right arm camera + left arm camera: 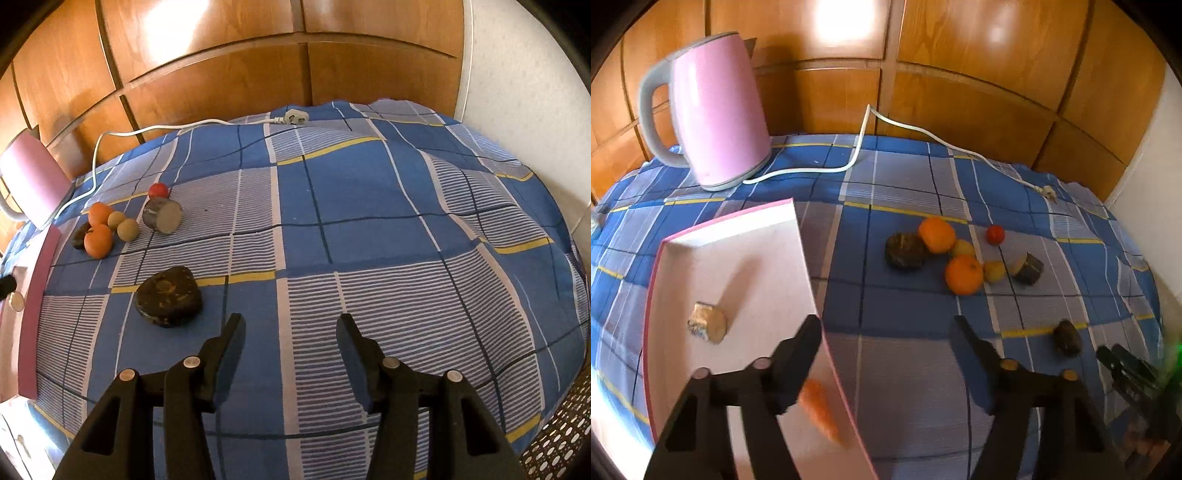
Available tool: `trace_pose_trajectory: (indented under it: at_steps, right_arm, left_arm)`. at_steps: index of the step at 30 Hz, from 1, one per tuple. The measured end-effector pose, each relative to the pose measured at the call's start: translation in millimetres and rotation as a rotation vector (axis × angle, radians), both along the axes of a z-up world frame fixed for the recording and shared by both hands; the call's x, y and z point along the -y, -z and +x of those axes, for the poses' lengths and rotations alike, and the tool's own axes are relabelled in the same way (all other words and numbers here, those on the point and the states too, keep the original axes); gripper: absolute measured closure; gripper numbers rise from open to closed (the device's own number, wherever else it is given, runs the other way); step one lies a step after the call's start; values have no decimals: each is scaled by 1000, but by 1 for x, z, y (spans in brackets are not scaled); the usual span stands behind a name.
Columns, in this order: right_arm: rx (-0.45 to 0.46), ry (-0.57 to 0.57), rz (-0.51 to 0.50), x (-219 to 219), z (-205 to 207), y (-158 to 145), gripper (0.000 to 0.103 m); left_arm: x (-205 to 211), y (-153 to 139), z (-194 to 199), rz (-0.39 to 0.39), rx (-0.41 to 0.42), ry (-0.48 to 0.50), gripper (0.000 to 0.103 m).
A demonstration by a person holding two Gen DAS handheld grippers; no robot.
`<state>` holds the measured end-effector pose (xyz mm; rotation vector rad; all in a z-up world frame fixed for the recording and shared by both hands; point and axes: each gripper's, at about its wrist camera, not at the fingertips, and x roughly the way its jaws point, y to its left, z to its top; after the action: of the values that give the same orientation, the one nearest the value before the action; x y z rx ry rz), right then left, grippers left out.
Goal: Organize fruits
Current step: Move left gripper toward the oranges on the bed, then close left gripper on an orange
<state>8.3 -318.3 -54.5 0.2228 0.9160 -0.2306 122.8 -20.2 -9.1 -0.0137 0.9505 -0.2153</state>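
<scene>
Both hand-held grippers hang unclenched over my blue plaid cloth-covered tabletop (369,206), grasping nothing.

My left hand-held gripper (886,328) straddles the right rim of the pink-edged white tray (746,266), which holds a pale cut fruit chunk (708,322) and a blurred orange piece (822,410); my right hand-held gripper (291,326) hovers just right of a dark brown lumpy fruit (169,301). Farther out cluster two round oranges (963,274), two small yellowish fruits (994,271), a small red fruit (995,234) and a dark cut piece (1027,267). Behind stands a pink electric kettle (716,110), its white cord (923,133) trailing.
</scene>
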Motion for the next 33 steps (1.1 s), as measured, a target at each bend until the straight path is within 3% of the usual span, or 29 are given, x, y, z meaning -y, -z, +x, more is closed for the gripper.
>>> trace_pose_trajectory:
  at_steps: [8,15,24,33]
  right_arm:
    - [2,16,8,9,0,-1,51]
    - [-2,28,16,16,2,0,51]
    - [1,27,26,19,3,-2,51]
    - [-10,35,30,23,5,1,51]
  left_arm:
    - [15,11,40,52,-44,31,51]
    - [37,3,58,39,-13,135,51]
    - [68,13,99,116,-20,263,51]
    - [88,37,126,125,-84,347,51]
